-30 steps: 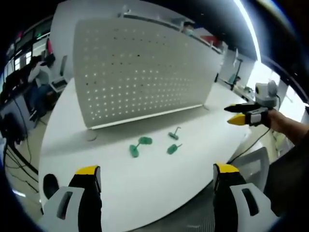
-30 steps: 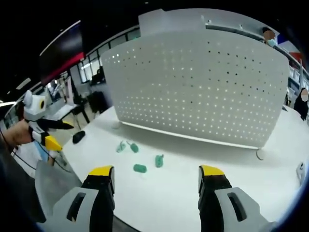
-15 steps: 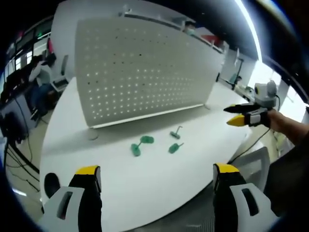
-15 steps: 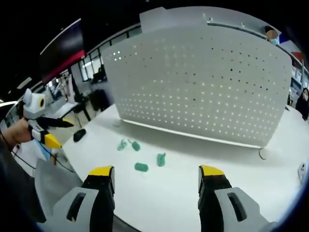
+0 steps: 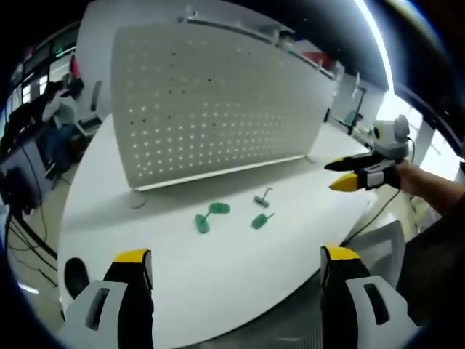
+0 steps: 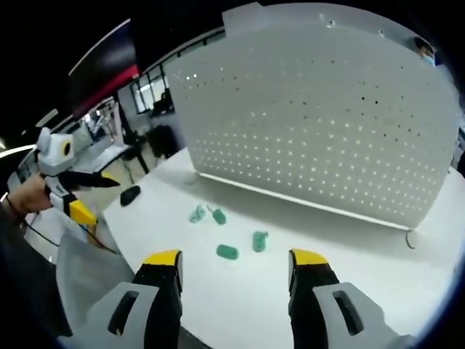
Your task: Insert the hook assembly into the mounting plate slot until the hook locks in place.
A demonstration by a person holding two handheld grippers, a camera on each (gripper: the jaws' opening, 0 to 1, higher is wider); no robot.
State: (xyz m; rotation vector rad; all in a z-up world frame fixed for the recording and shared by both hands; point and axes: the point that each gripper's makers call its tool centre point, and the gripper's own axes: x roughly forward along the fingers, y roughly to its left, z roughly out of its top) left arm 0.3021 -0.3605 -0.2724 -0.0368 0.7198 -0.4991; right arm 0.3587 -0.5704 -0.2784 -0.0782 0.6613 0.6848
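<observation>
Three green hook pieces lie loose on the white table, one metal stem pointing toward 1 o'clock, before the upright pegboard. Left gripper and right gripper hover with jaws apart, empty.

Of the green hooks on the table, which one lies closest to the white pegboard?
The hook at the right end of the group in the left gripper view: it lies closest to the pegboard, with its bent metal rod pointing toward it.

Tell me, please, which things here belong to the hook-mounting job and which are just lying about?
For the job:
- green hooks on the white table
- perforated mounting plate standing upright behind them
- left gripper and right gripper, both open

Just lying about:
- dark mouse near the table edge
</observation>
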